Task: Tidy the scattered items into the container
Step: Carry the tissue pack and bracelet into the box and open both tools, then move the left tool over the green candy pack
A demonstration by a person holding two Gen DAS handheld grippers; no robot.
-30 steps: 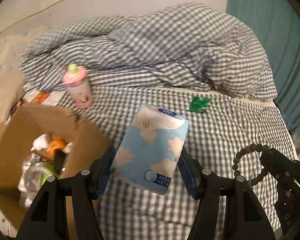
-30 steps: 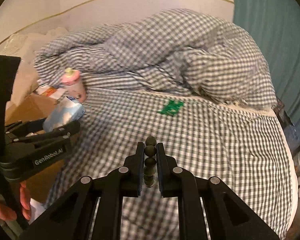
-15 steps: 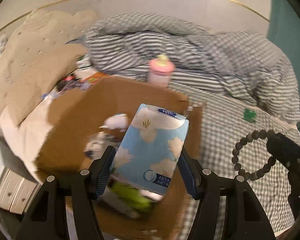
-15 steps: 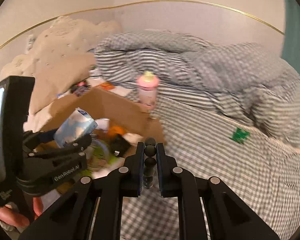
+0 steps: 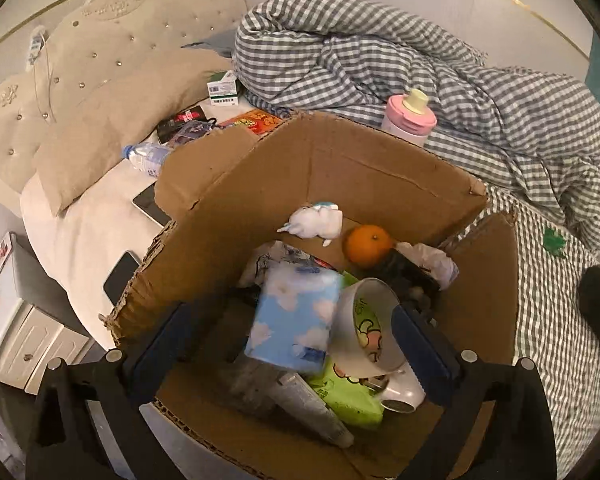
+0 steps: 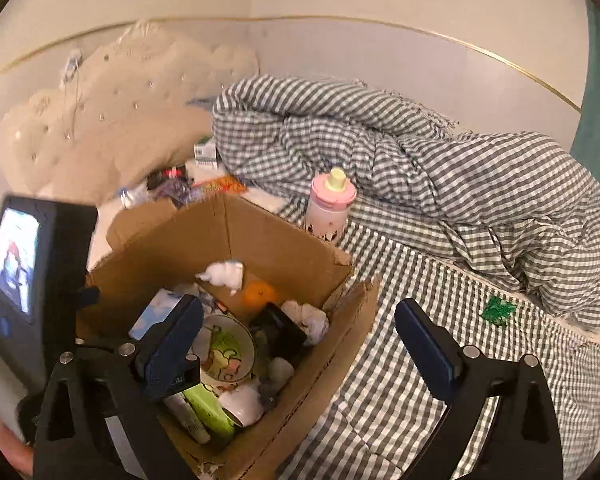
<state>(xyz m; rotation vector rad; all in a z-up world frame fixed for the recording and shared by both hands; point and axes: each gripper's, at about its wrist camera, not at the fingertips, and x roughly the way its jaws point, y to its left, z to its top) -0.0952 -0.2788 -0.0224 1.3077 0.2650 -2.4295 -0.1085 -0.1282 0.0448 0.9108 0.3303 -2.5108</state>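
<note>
I see the cardboard box [image 5: 380,168] crowded with an orange [image 5: 369,244], a bowl [image 5: 366,326] and a green pack [image 5: 350,396]. The tissue pack [image 5: 294,322] now lies loose inside it; 1 second ago my left gripper [image 5: 296,344] pinched it. Both grippers are spread now; the right gripper [image 6: 296,344] has dropped its beads. Only the right view shows the pink bottle [image 6: 330,204] whole, beyond the box.

A gingham-sheeted bed [image 6: 440,344] carries the cardboard box [image 6: 284,248] at near left. A pink bottle [image 6: 330,204] stands just beyond it, a rumpled duvet [image 6: 420,156] farther back, a green packet [image 6: 498,310] right.
</note>
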